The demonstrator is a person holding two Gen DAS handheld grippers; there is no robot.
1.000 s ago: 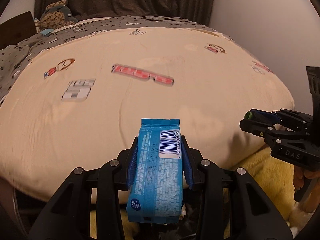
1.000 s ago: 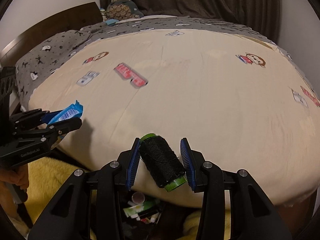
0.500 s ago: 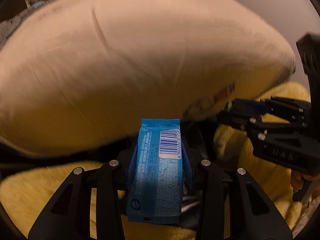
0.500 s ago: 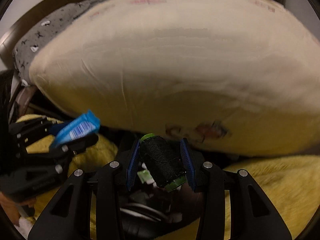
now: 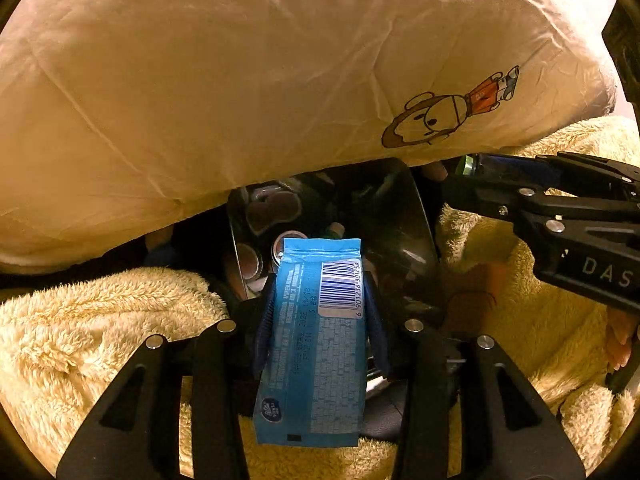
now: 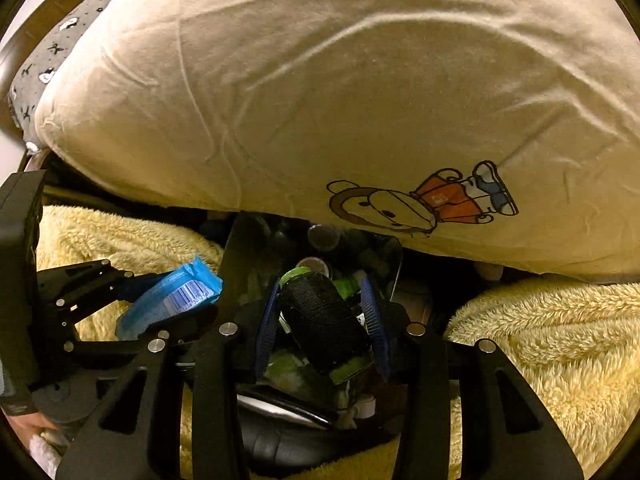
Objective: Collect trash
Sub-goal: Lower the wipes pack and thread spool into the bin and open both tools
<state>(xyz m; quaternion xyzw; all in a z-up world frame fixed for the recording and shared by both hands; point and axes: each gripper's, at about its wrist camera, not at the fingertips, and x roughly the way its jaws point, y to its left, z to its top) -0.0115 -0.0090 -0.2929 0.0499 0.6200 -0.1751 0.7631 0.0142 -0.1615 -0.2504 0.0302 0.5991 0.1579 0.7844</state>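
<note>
- Left wrist view, far left: a fluffy yellow blanket [image 5: 100, 320] fills the lower corner, under the overhanging edge of a cream bedsheet [image 5: 200, 80] printed with a cartoon bear.
- Centre of the same view: the left gripper [image 5: 320, 320] is clenched on a blue snack wrapper [image 5: 316, 352], barcode facing the camera, its top edge poking past the fingertips.
- Just beyond the wrapper sits a dark trash bin [image 5: 416, 216], its mouth partly tucked beneath the sheet; round lids and other scraps show inside.
- Far right: the right gripper [image 5: 472, 168] reaches in toward the bin's rim, with a green edge visible at its tip.
- Right wrist view, left side: the left gripper and its blue wrapper appear beside the bin.
- Centre: the right gripper grasps a spool of black thread [image 6: 324, 320] with green ends, tilted, directly above the bin's littered contents.
- Right side: more yellow blanket.
- Judged step: both pieces of trash are carried to the bin and are about to be dropped.
- The next move likely calls for each gripper to sit squarely over the opening, then let go; the wrapper looks nearer the near rim and may need to go a little farther forward.
</note>
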